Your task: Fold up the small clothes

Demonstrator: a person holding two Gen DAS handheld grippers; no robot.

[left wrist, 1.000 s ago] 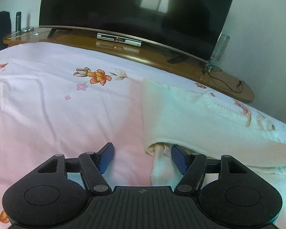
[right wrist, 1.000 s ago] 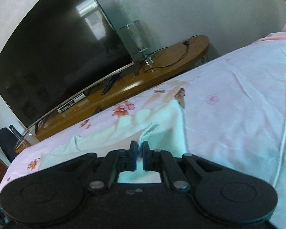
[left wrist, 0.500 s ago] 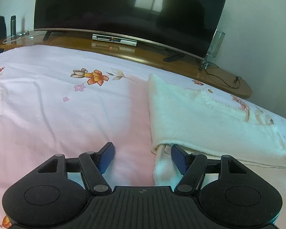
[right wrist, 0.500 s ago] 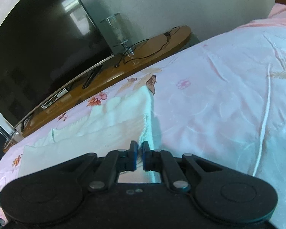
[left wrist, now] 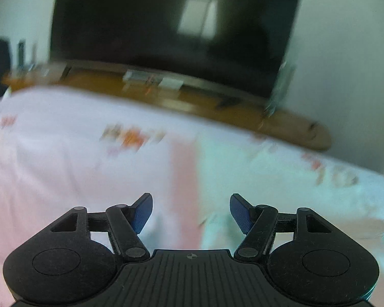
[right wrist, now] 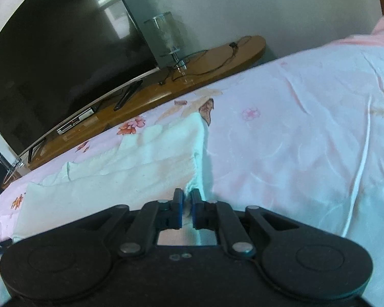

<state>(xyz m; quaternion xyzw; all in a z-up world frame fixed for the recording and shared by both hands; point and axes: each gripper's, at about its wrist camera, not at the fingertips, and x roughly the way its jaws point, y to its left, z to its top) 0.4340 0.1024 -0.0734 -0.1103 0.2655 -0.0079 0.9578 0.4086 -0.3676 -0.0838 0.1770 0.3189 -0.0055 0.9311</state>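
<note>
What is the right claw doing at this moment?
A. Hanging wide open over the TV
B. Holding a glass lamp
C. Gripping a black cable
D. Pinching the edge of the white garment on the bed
D: in the right wrist view the right claw has its fingers nearly together, with the edge of the white garment caught between them.

Cream garment (right wrist: 130,168) on floral bedsheet (right wrist: 294,133)

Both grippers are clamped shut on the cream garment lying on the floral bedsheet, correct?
Not quite. Only the right gripper is shut on the cream garment, as the right wrist view shows. The left wrist view shows the left gripper open, holding nothing. The garment does lie on the floral bedsheet.
</note>
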